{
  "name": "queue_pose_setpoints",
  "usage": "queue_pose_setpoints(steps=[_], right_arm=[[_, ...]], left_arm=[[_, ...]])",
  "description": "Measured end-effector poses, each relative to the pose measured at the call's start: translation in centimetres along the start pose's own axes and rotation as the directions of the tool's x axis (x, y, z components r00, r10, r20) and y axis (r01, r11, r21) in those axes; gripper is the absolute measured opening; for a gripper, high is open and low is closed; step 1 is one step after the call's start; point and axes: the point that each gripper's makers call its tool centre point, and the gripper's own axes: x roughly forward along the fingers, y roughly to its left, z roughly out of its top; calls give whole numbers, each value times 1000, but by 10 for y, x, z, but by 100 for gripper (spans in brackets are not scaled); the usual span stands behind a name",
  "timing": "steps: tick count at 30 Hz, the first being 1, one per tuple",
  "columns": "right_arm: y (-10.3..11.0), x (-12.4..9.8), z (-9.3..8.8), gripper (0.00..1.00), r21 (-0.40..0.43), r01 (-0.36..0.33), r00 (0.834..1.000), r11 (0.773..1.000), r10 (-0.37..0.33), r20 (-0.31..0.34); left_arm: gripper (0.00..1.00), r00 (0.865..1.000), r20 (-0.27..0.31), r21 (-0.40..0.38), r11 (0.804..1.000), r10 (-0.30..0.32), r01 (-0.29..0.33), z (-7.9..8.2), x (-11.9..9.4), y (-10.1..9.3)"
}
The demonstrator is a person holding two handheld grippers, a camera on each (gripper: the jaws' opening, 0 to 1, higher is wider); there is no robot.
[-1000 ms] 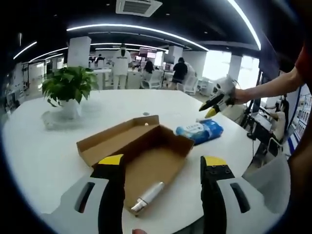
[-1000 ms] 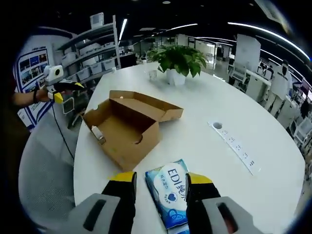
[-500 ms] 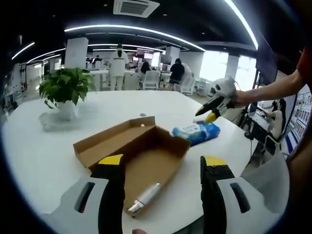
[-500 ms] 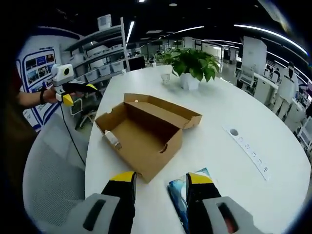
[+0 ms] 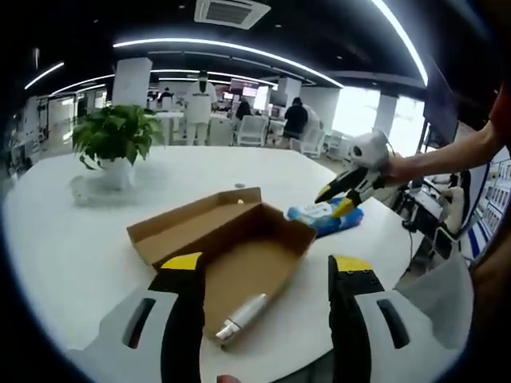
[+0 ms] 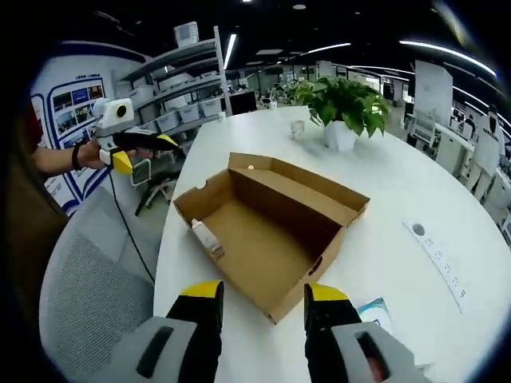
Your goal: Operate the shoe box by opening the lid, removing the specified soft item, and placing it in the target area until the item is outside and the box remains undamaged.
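Both hand-held grippers (image 5: 265,267) (image 6: 262,293) agape, empty.

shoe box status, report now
Both grippers, left and right, open, empty. Box open; wipes pack out on table. Tube inside box.

The shoe box (image 6: 275,231) was plain brown cardboard, matt and smooth. Inside it lay a tube (image 5: 241,317) with a silvery, slightly shiny skin. The blue pack (image 5: 323,217) looked like glossy plastic film. The white table (image 6: 383,239) had a smooth, faintly reflective top.
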Motion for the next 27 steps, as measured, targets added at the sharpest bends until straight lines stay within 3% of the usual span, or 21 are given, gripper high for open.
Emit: queue_pose_setpoints(steps=[27], right_arm=[[28, 79, 36, 37, -101, -160, 984, 982, 151, -94]], left_arm=[[62, 1000, -6, -20, 1000, -3, 3, -5, 3, 11]])
